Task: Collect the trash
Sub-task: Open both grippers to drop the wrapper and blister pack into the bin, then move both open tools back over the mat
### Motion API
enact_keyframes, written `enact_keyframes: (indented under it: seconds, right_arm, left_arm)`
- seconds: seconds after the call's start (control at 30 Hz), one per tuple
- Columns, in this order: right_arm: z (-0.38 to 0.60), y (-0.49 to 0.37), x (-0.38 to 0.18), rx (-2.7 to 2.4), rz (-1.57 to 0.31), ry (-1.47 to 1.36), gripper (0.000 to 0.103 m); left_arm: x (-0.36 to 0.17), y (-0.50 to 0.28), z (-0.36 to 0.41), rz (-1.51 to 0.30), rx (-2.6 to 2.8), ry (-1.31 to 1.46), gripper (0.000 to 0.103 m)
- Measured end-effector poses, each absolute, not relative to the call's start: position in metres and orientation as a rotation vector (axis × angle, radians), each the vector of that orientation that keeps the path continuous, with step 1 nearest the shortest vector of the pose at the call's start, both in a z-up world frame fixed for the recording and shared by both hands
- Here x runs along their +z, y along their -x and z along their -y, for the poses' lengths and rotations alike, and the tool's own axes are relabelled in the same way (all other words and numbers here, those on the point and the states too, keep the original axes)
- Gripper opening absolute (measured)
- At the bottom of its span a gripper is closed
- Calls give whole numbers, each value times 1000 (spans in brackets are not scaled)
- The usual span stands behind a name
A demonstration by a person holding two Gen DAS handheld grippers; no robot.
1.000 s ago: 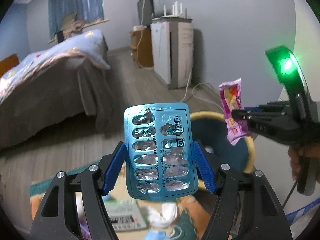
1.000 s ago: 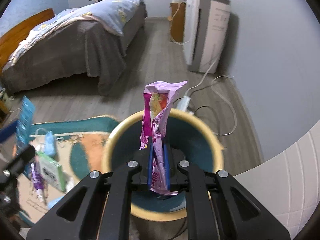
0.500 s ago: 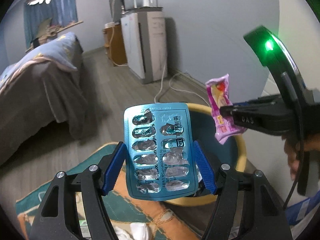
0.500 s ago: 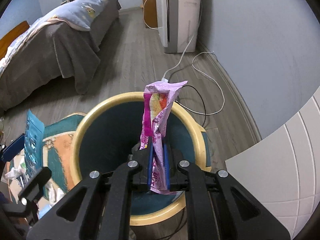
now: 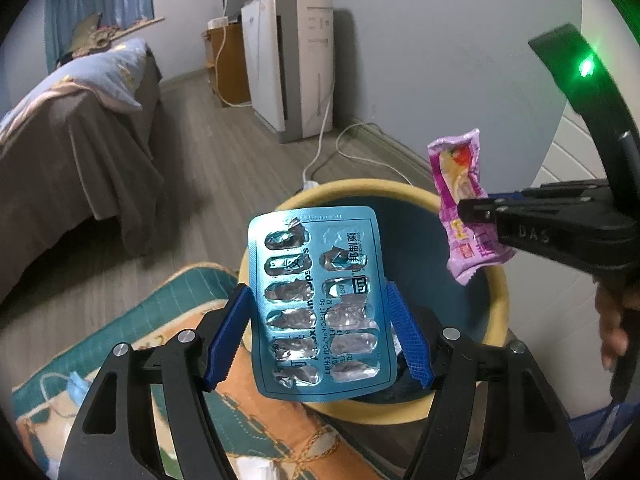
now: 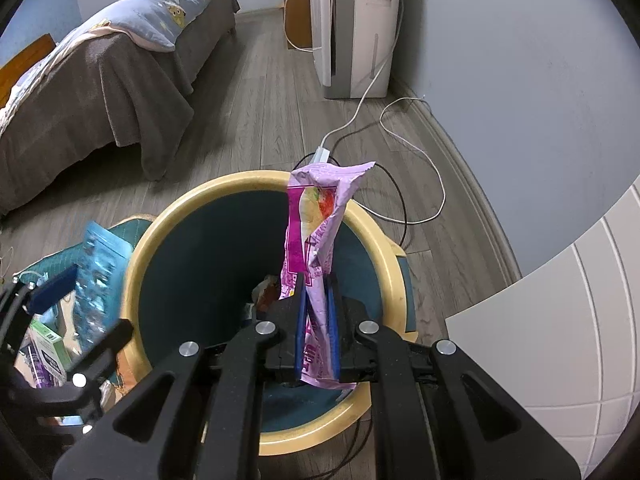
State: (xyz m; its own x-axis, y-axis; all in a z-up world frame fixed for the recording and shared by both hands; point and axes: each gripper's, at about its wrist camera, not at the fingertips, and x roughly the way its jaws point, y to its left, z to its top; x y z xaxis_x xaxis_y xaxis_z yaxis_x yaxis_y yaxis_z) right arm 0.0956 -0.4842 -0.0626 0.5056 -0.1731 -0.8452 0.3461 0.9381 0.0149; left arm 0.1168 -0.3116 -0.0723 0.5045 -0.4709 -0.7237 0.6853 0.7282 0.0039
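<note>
My left gripper [image 5: 318, 336] is shut on a blue used blister pack [image 5: 320, 304], held upright at the near-left rim of a round bin with a yellow rim [image 5: 500, 292] and dark teal inside. My right gripper [image 6: 316, 316] is shut on a crumpled pink snack wrapper [image 6: 316, 220], held upright over the bin's opening [image 6: 208, 264]. The wrapper also shows in the left wrist view [image 5: 464, 204], with the right gripper [image 5: 476, 210] at the right. The blister pack [image 6: 98, 268] shows at the left in the right wrist view. Some trash [image 6: 266, 288] lies in the bin.
A patterned rug [image 5: 168, 320] left of the bin holds a green box [image 6: 48, 344], a purple tube [image 6: 36, 372] and a face mask [image 5: 76, 384]. A bed [image 6: 100, 80] stands at the left, a white appliance [image 6: 356, 28] by the far wall, cables [image 6: 408, 160] behind the bin.
Both grippers have moved closer to the bin with their items still held. The wrapper now hangs over the bin's opening and the blister pack has reached its near-left rim.
</note>
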Motion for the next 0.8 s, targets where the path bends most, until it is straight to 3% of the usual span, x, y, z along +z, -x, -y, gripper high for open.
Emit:
enact_keyframes:
  seconds: [0.13, 0.2, 0.33, 0.4, 0.53, 0.6, 0.67, 0.8]
  right_arm:
    - [482, -99, -61, -319, -987, -178, 16]
    - [482, -98, -62, -326, -987, -174, 31]
    - [478, -99, -61, -333, -985, -165, 41]
    - [476, -99, -57, -339, -973, -154, 59]
    - [467, -97, -49, -333, -947, -135, 76]
    - [461, -96, -43, -323, -932, -126, 89]
    - [455, -95, -38, -314, -915, -116, 97]
    - [437, -91, -28, -317, -893, -78, 97]
  left_arm:
    - [-74, -117, 310, -760, -710, -317, 80]
    - [-70, -118, 304, -749, -710, -303, 84]
    - [-62, -119, 291, -736, -688, -279, 90]
    - [-57, -117, 283, -723, -665, -278, 93]
    - [-44, -114, 265, -706, -612, -253, 95]
    - [-35, -110, 255, -696, -595, -236, 95]
    - [-28, -107, 247, -687, -584, -227, 96]
    - [-10, -96, 229, -665, -559, -219, 96]
